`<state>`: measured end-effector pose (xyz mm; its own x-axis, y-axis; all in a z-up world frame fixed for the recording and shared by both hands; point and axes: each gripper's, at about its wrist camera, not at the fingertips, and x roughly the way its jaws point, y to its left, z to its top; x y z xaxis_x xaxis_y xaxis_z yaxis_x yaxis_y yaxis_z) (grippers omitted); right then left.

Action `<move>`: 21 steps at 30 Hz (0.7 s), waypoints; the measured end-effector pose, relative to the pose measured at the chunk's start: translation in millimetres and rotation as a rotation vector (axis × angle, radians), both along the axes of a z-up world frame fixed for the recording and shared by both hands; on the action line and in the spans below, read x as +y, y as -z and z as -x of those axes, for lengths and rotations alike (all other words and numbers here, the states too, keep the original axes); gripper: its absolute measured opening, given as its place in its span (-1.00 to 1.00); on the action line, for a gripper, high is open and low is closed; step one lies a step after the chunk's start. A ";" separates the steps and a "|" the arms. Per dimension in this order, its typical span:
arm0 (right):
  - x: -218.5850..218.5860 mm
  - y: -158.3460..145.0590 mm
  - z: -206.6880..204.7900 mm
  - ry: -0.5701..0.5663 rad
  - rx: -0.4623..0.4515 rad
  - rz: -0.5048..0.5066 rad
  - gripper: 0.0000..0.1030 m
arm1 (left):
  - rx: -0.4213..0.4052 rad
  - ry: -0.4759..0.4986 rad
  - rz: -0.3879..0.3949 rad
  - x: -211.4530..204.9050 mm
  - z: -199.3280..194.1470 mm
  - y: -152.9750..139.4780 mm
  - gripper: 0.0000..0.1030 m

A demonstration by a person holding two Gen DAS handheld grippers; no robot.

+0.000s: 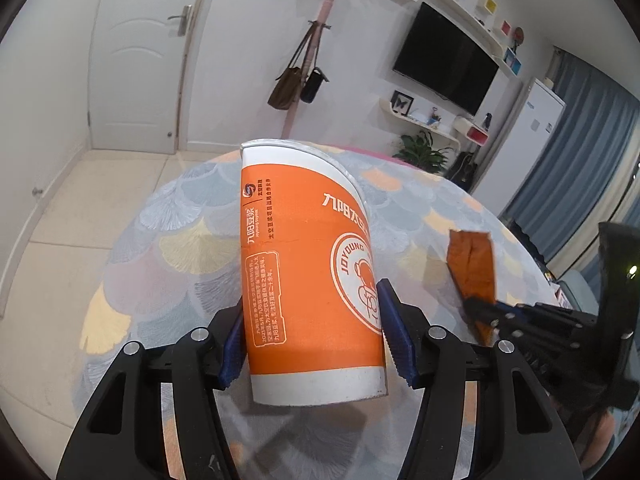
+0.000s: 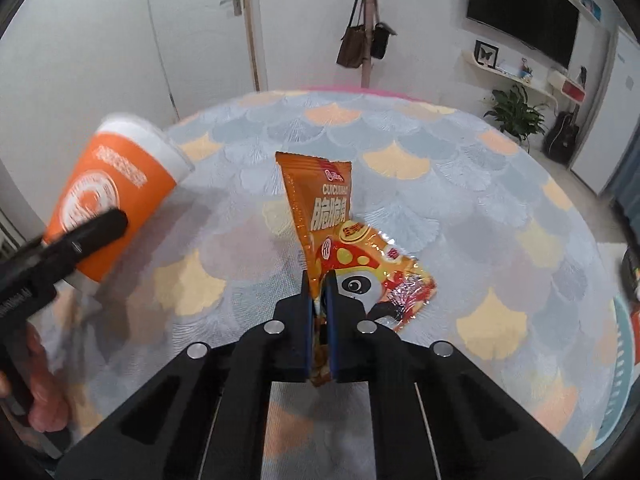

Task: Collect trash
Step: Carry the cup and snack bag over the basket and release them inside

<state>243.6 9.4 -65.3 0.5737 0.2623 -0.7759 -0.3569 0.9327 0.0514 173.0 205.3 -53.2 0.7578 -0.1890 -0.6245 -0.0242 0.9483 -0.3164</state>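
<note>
My left gripper [image 1: 312, 320] is shut on an orange and white paper cup [image 1: 308, 264] and holds it tilted above the round table [image 1: 168, 264]. The cup also shows at the left of the right wrist view [image 2: 112, 192], with the left gripper's finger across it. My right gripper [image 2: 319, 280] is shut on an orange snack wrapper [image 2: 320, 204] and holds it up over the table [image 2: 480, 200]. In the left wrist view the wrapper [image 1: 472, 264] and the right gripper [image 1: 476, 312] sit to the right of the cup.
The table has a scale-patterned cloth. Behind it are a white door [image 1: 136, 64], a pink coat stand with bags [image 1: 304, 80], a wall television [image 1: 448, 56], a plant [image 2: 516, 112], a guitar [image 2: 564, 132] and a white fridge [image 1: 528, 132].
</note>
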 end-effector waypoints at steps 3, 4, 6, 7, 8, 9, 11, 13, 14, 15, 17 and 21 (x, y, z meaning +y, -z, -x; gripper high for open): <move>-18.2 -22.0 11.8 0.026 -0.041 -0.061 -0.95 | -0.018 0.028 0.017 -10.6 6.1 -9.7 0.10; -27.9 -33.1 17.7 0.039 -0.065 -0.080 -0.95 | -0.029 0.039 0.017 -14.9 8.2 -14.5 0.10; -42.7 -49.3 25.8 0.062 -0.100 -0.096 -0.95 | -0.052 0.072 0.033 -26.6 11.8 -25.3 0.10; -49.3 -55.4 28.9 0.075 -0.114 -0.100 -0.95 | -0.064 0.092 0.045 -33.8 13.2 -31.2 0.10; -59.9 -63.9 33.3 0.092 -0.132 -0.109 -0.95 | -0.080 0.119 0.057 -42.9 15.0 -39.8 0.09; -71.3 -72.1 37.7 0.109 -0.149 -0.123 -0.95 | -0.089 0.133 0.058 -49.7 15.8 -45.2 0.09; -92.9 -85.8 45.1 0.148 -0.180 -0.140 -0.95 | -0.117 0.177 0.053 -70.8 17.3 -60.5 0.09; -118.2 -98.8 52.8 0.190 -0.210 -0.156 -0.95 | -0.140 0.219 0.044 -92.7 16.1 -72.7 0.09; -127.8 -103.0 55.3 0.206 -0.217 -0.163 -0.95 | -0.157 0.250 0.027 -109.3 14.1 -82.3 0.09; -142.4 -108.9 58.2 0.233 -0.226 -0.170 -0.95 | -0.167 0.269 0.012 -120.5 12.9 -88.6 0.09; -167.6 -117.3 62.9 0.283 -0.243 -0.174 -0.95 | -0.199 0.324 -0.016 -152.9 9.6 -107.1 0.09; -225.2 -127.3 71.8 0.394 -0.269 -0.186 -0.95 | -0.242 0.419 -0.035 -211.0 1.8 -134.4 0.09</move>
<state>171.8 -215.8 62.0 0.8295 0.1057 -0.5484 -0.0038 0.9830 0.1838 171.2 -5.8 81.2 0.7454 -0.4909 -0.4510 0.4325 0.8709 -0.2333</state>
